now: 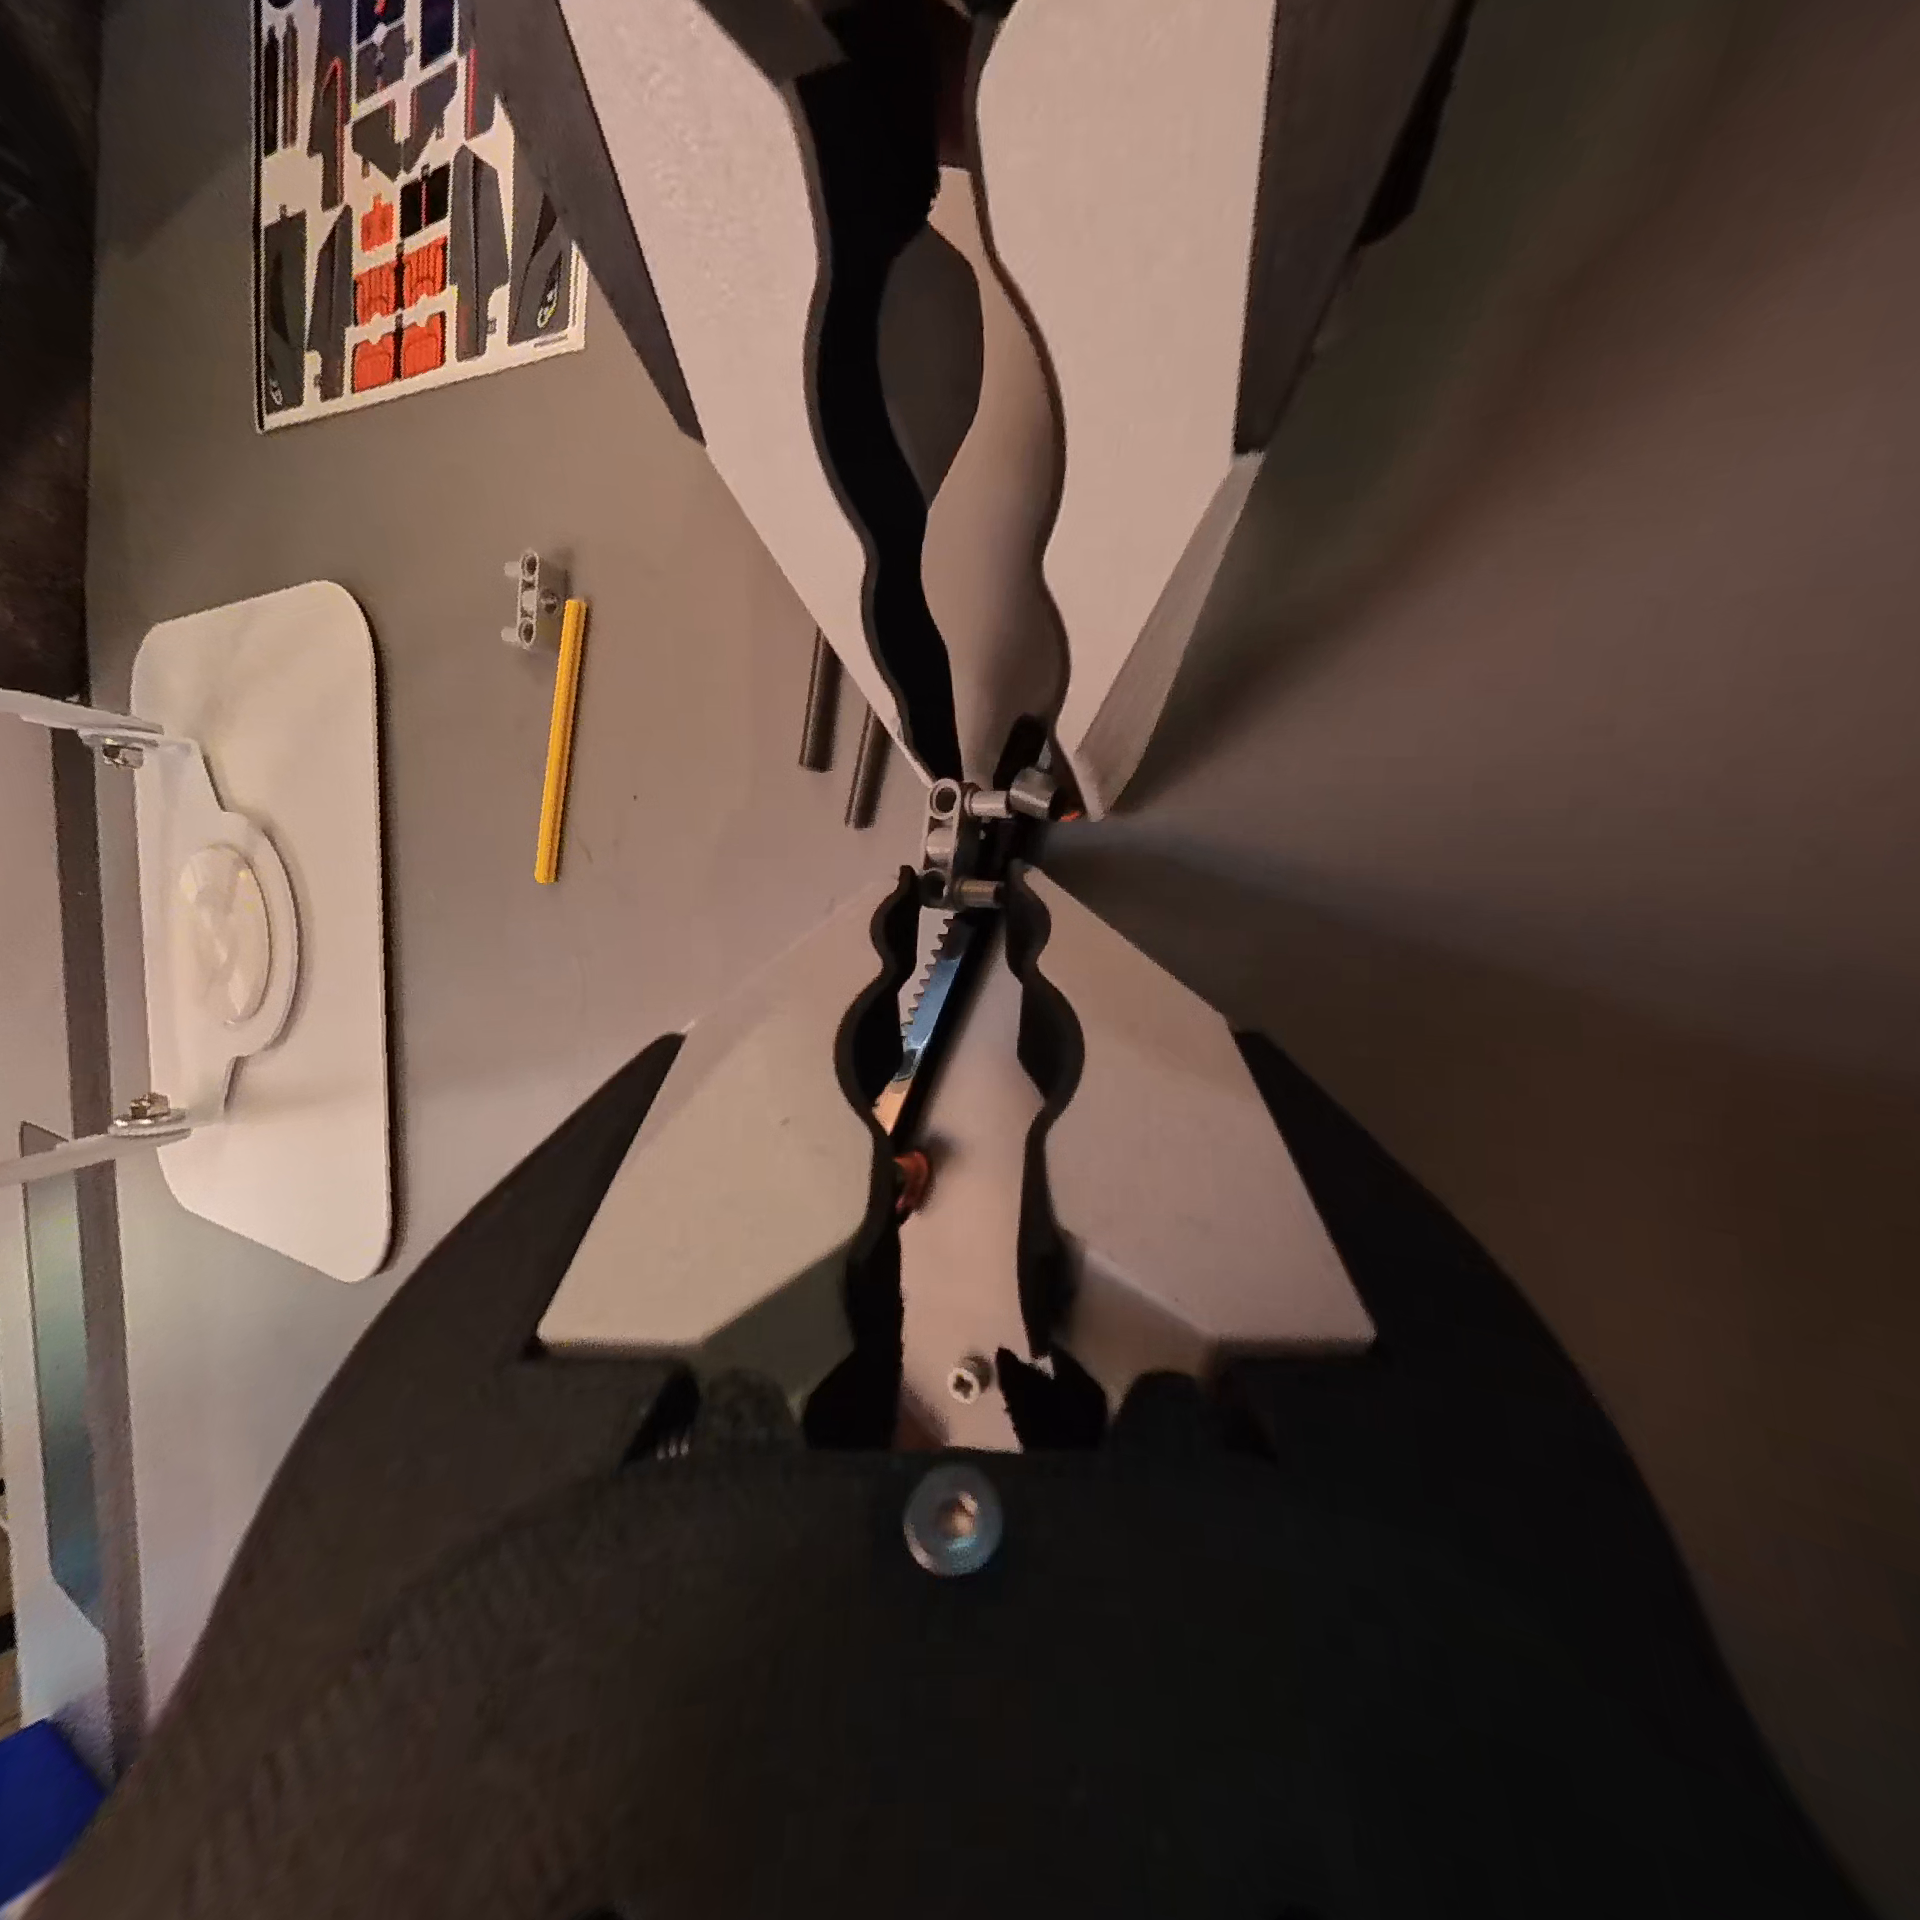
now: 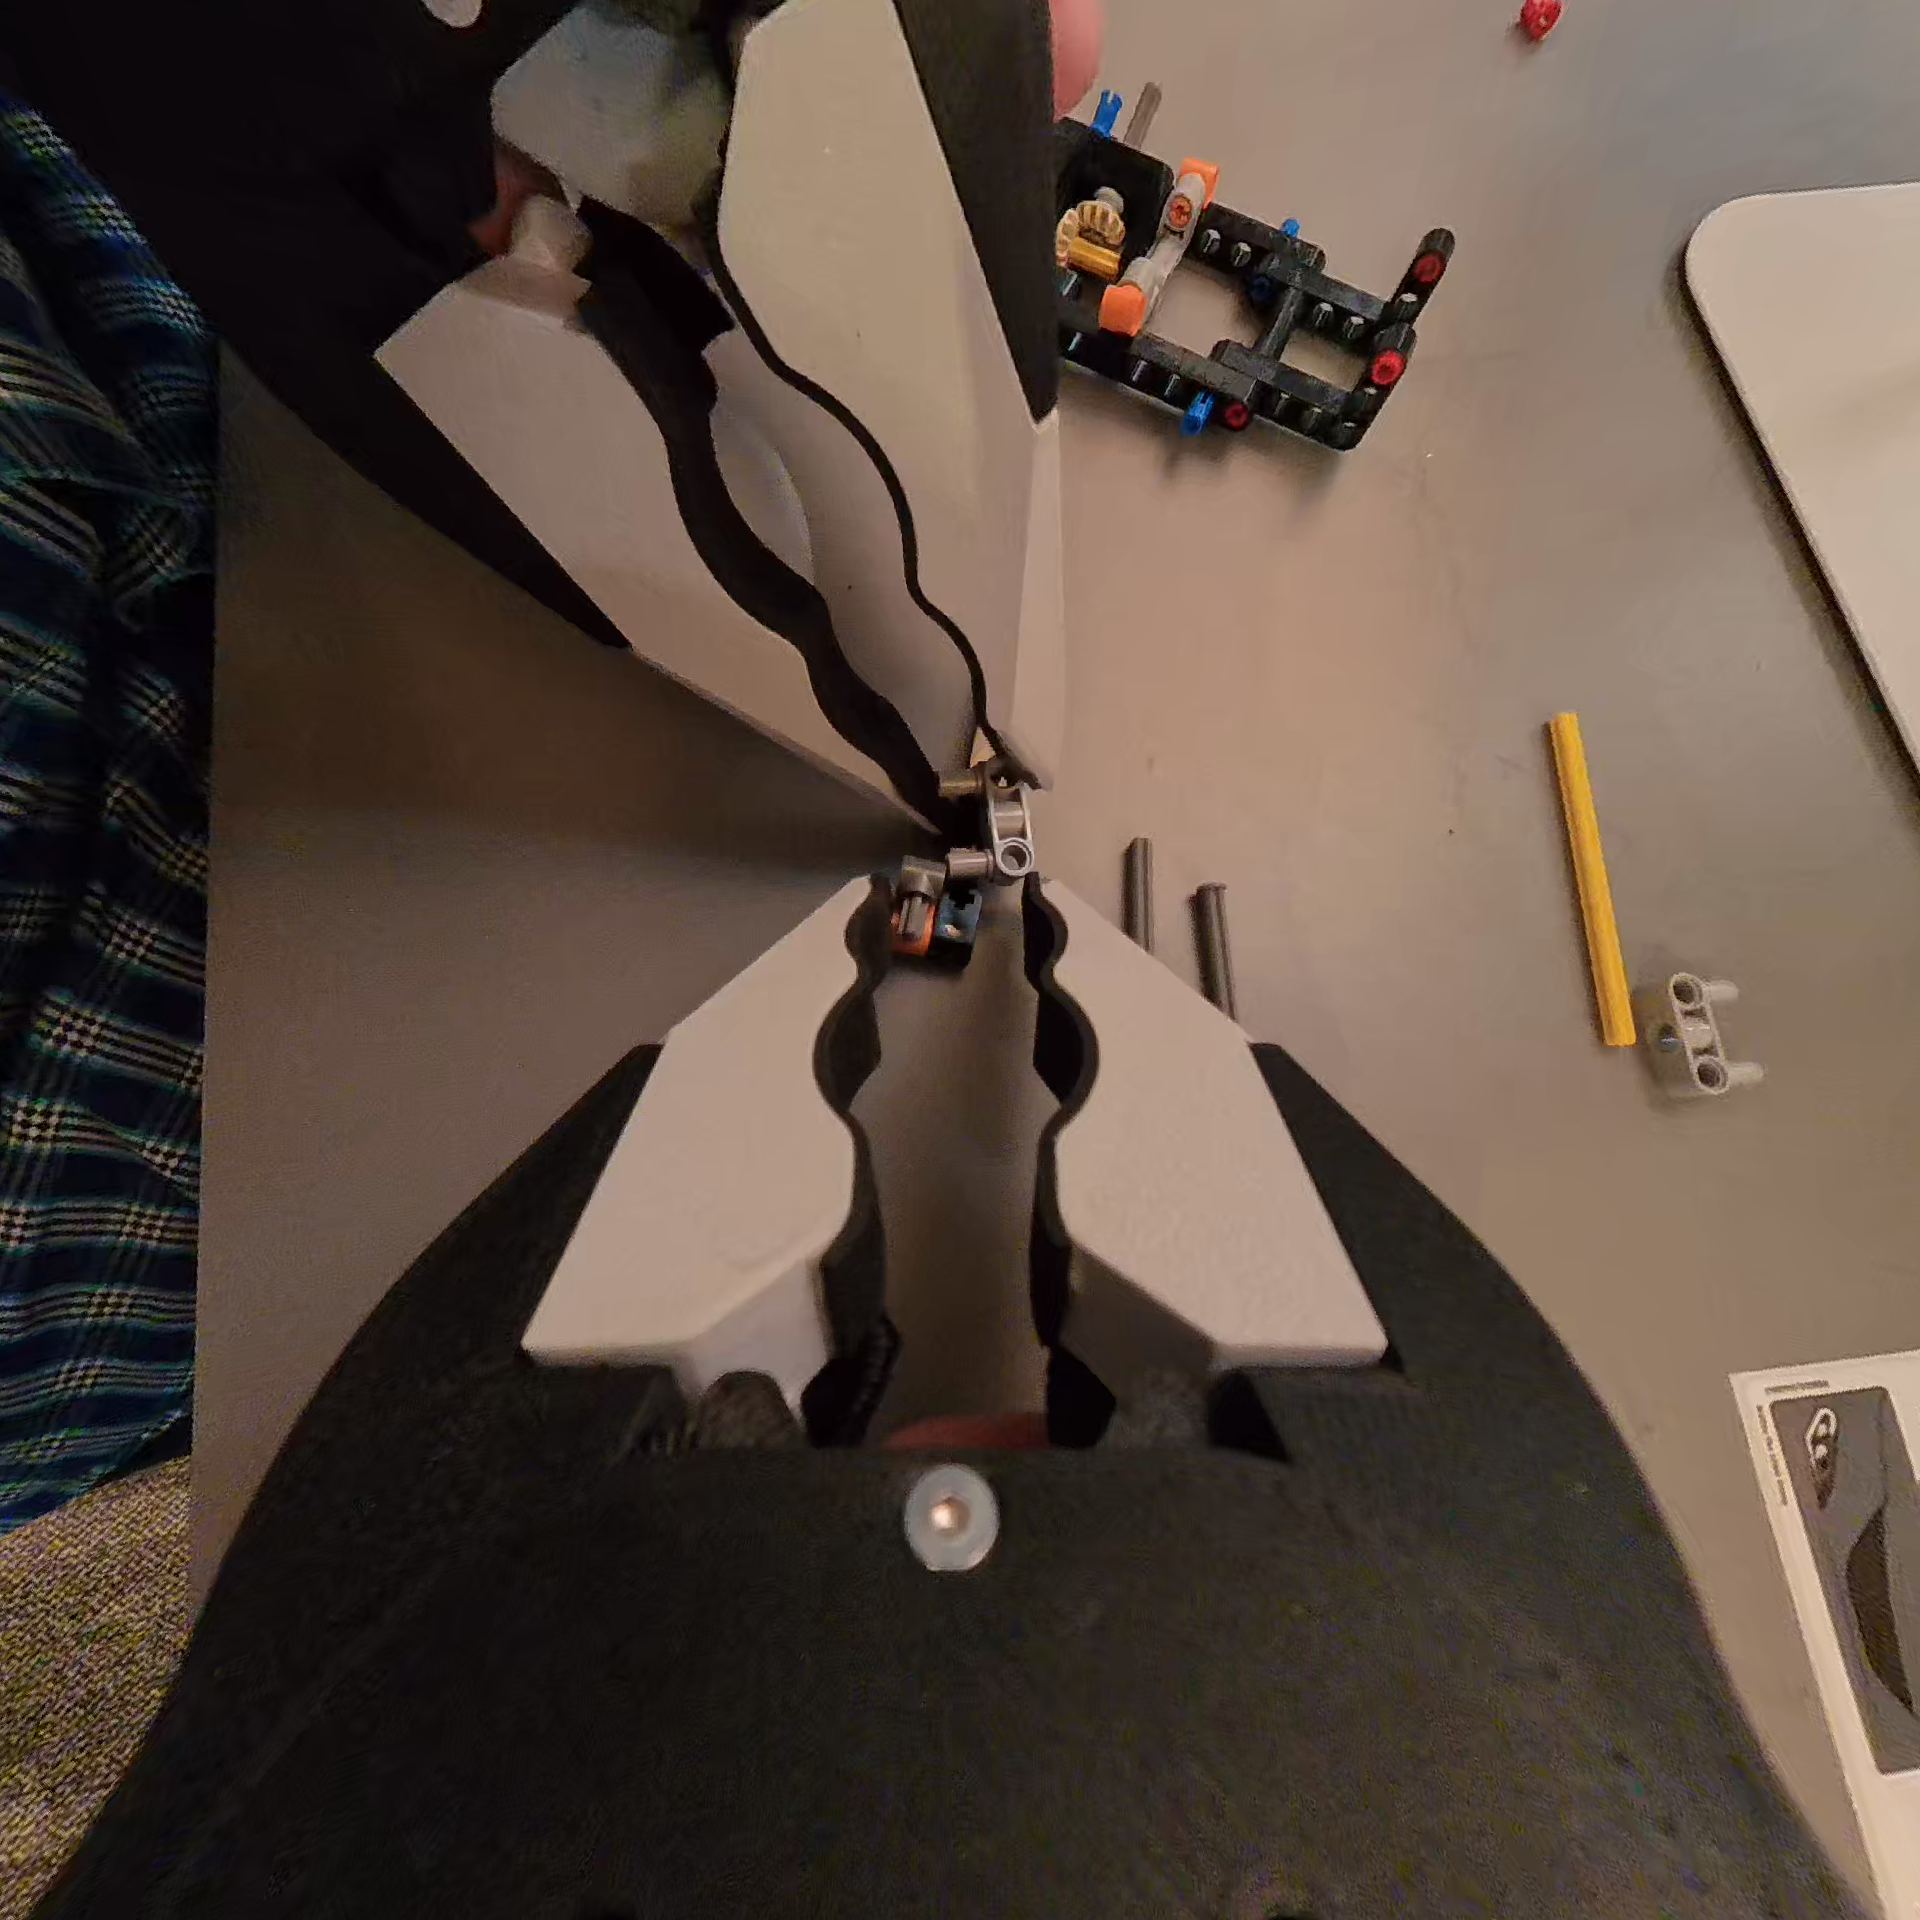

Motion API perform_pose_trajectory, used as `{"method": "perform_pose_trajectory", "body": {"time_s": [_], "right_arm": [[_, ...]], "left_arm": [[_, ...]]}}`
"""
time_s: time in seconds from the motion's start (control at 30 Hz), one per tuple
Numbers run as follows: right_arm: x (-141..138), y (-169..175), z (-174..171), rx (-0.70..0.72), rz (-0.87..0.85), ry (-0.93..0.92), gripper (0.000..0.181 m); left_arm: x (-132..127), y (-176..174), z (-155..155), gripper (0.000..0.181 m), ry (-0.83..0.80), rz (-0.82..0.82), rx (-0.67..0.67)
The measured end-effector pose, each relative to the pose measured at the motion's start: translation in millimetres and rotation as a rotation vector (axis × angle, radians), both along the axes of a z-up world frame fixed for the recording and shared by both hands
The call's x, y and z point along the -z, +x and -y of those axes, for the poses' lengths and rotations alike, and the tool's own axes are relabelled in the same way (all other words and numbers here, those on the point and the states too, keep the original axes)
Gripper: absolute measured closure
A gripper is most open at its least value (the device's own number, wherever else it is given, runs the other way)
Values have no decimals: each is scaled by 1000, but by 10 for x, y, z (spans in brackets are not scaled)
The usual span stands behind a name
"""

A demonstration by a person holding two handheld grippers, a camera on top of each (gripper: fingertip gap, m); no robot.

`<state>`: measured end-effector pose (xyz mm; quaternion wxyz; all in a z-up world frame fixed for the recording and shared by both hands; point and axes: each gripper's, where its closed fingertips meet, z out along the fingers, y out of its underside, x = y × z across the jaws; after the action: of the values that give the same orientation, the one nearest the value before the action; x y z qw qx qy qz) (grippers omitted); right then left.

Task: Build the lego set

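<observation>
Both hand-held grippers meet tip to tip, left (image 1: 961, 899) and right (image 2: 951, 904) pinching one small lego assembly (image 1: 971, 831).

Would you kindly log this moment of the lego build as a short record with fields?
left hand-held gripper: shut on small lego assembly
right hand-held gripper: shut on the same small lego assembly, tip to tip with the left
loose on table: yellow rod, grey connector, two dark pins
set aside: black frame on the table, untouched
paper: sticker sheet
</observation>
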<state>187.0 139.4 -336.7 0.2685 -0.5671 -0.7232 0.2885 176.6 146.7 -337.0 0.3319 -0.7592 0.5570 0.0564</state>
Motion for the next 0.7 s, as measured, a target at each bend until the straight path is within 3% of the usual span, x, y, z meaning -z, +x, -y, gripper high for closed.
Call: {"method": "perform_pose_trajectory", "body": {"time_s": [0.7], "right_arm": [[8, 52, -45, 30, -12, 3, 153]], "left_arm": [[-12, 39, -53, 167, 15, -27, 78]]}}
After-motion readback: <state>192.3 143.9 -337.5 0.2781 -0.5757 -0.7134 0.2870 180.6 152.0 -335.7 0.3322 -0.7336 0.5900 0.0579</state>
